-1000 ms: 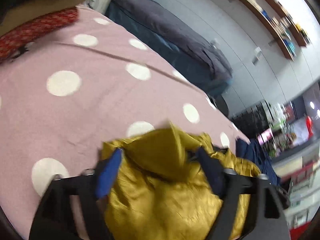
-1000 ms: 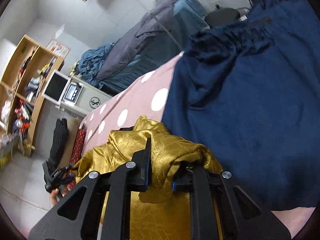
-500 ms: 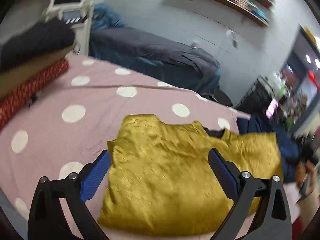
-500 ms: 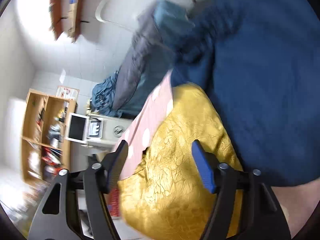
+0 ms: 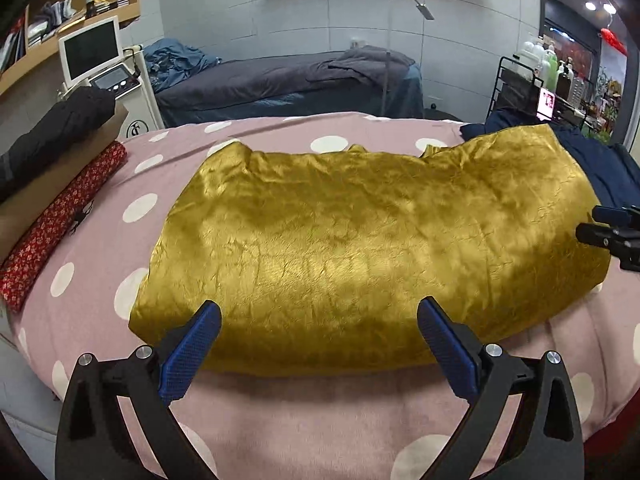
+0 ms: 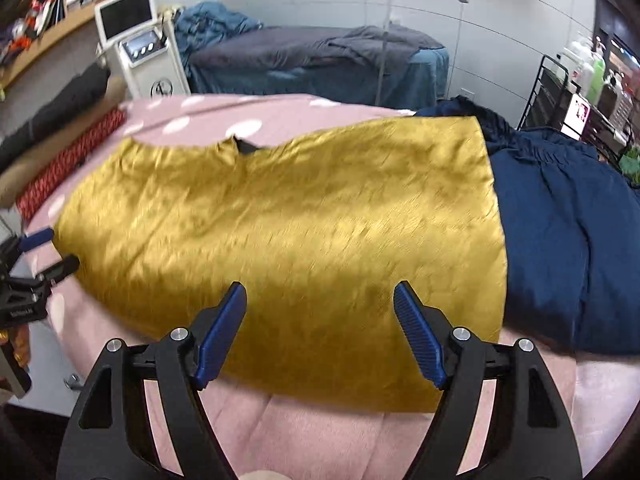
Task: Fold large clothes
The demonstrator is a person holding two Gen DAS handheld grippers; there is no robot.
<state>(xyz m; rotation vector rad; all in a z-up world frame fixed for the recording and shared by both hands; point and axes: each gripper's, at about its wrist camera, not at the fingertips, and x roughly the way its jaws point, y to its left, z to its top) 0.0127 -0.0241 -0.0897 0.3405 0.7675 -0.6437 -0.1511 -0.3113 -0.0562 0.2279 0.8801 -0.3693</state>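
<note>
A shiny gold garment lies folded flat in a wide band across the pink polka-dot bed. It also shows in the right wrist view. My left gripper is open and empty, held just above the garment's near edge. My right gripper is open and empty over the garment's near right part. The right gripper's tips show at the right edge of the left wrist view. The left gripper shows at the left edge of the right wrist view.
A dark blue garment lies on the bed to the right, partly under the gold one. Red patterned fabric and a dark bundle lie at the left. A machine with a screen, a grey massage bed and a floor lamp stand behind.
Both grippers let go of the gold garment, opened and pulled back toward me. The garment, bunched up in the jaws a second ago, now lies spread flat.
</note>
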